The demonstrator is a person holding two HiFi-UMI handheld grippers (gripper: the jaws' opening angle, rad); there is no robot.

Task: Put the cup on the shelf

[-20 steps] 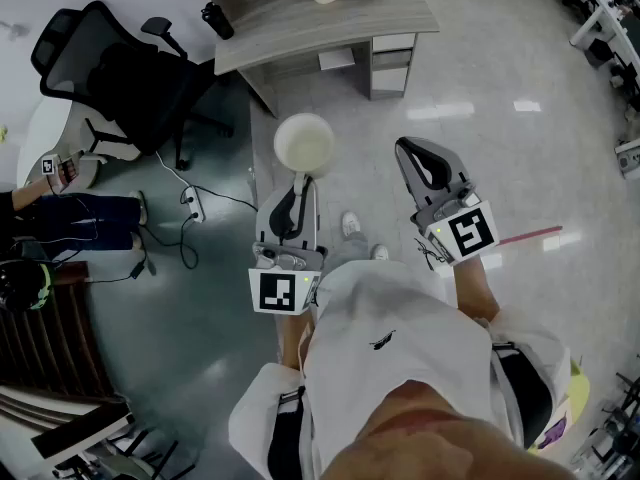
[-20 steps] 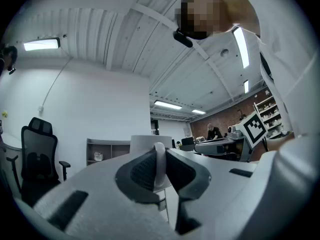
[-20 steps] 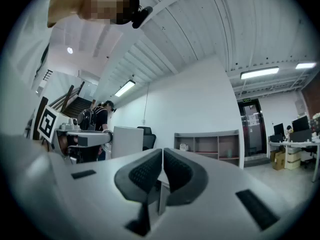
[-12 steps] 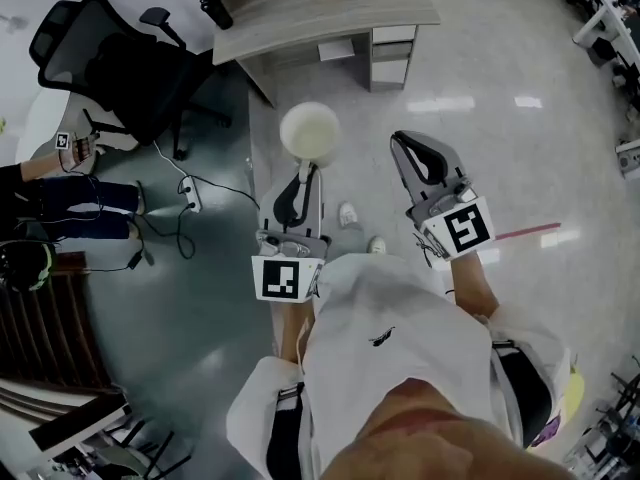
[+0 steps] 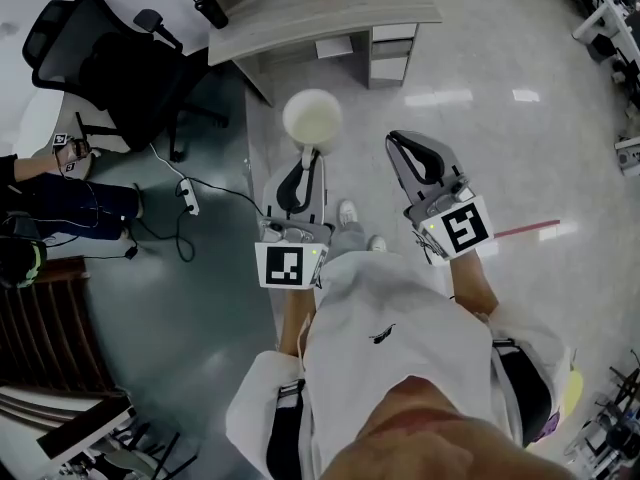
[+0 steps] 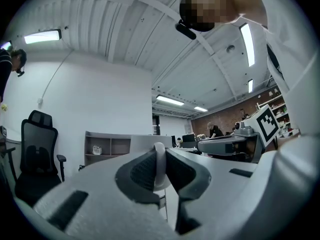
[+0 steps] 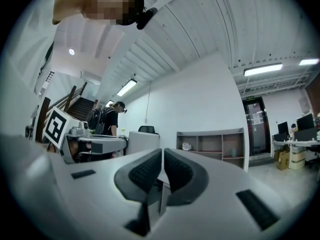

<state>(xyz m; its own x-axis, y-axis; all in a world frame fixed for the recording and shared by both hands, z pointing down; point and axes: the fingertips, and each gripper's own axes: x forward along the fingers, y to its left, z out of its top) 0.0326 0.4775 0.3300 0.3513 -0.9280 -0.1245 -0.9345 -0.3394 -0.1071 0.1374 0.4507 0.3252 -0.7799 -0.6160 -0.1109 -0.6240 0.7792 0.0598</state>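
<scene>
Pinching its rim, the left hand-held gripper [image 5: 310,156] holds a round white cup [image 5: 312,120].

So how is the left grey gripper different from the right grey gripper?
The left grey gripper pinches the rim of the round white cup between its dark pads, while the right grey gripper is closed on nothing. The left gripper's marker cube shows a different black-and-white pattern from the right gripper's marker cube. Both are grey, have their jaws together and point forward over the floor.
</scene>
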